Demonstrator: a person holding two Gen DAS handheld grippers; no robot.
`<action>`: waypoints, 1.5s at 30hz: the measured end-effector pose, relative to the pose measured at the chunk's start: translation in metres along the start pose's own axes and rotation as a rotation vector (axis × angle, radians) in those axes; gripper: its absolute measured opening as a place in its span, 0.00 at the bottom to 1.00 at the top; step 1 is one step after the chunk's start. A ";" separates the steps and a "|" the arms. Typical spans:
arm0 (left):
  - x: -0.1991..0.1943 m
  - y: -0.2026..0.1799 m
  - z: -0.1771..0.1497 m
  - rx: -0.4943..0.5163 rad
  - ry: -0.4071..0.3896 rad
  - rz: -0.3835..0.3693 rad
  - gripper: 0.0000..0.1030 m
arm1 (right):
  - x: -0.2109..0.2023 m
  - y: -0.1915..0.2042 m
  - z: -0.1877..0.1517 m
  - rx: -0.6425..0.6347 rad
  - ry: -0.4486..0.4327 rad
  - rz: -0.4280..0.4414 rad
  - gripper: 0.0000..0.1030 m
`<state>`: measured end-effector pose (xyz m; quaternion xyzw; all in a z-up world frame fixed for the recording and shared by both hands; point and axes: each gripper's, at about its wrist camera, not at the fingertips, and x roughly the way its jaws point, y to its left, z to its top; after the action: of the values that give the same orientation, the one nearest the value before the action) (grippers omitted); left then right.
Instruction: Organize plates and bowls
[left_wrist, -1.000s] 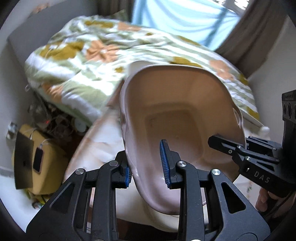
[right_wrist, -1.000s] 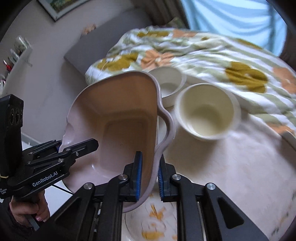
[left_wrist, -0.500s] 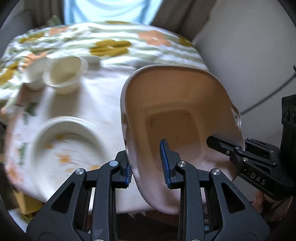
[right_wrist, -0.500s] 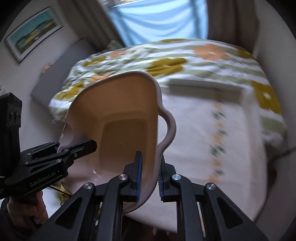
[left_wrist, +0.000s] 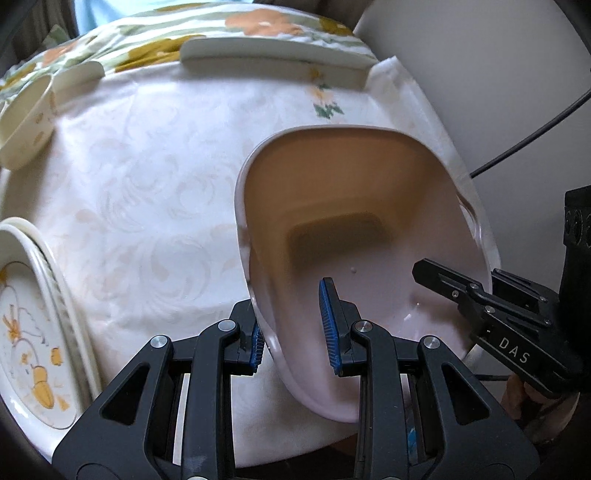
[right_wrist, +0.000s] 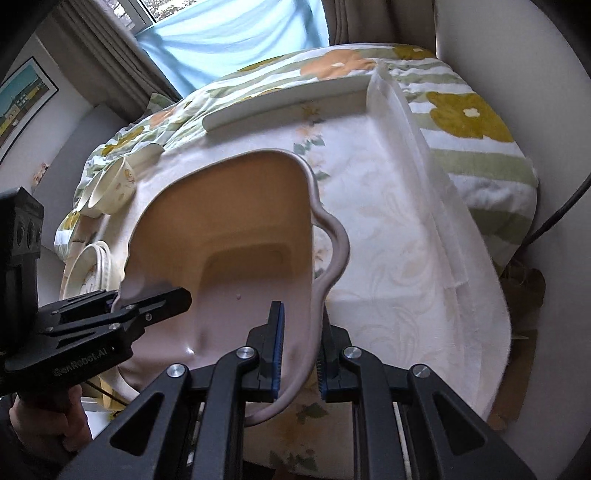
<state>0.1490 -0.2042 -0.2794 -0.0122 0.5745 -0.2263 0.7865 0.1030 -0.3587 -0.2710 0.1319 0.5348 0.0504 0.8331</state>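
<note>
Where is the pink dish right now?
Both views show the pink dish held between the left gripper and right gripper, over the tablecloth, right of the stacked plates.

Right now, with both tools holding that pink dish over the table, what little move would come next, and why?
Probably lower the pink dish straight down onto the bare tablecloth. The left gripper and right gripper each pinch an opposite rim, the dish hangs tilted above open cloth, and the stacked plates and small bowls sit off to the side.

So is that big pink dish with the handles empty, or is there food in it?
Empty. The pink handled dish, held by both grippers, shows a bare inside in both views, with only a tiny speck on its floor.
</note>
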 end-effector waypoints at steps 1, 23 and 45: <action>0.003 0.000 0.000 -0.003 0.005 0.003 0.23 | 0.004 -0.001 -0.001 0.002 0.004 0.002 0.13; 0.033 -0.018 0.007 0.035 0.040 0.107 0.24 | 0.006 -0.033 -0.020 0.194 -0.026 0.139 0.47; -0.057 -0.012 0.004 0.022 -0.083 0.174 0.84 | -0.067 -0.020 -0.002 0.151 -0.141 0.084 0.48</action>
<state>0.1352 -0.1953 -0.2230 0.0371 0.5379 -0.1629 0.8263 0.0722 -0.3925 -0.2186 0.2196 0.4712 0.0356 0.8535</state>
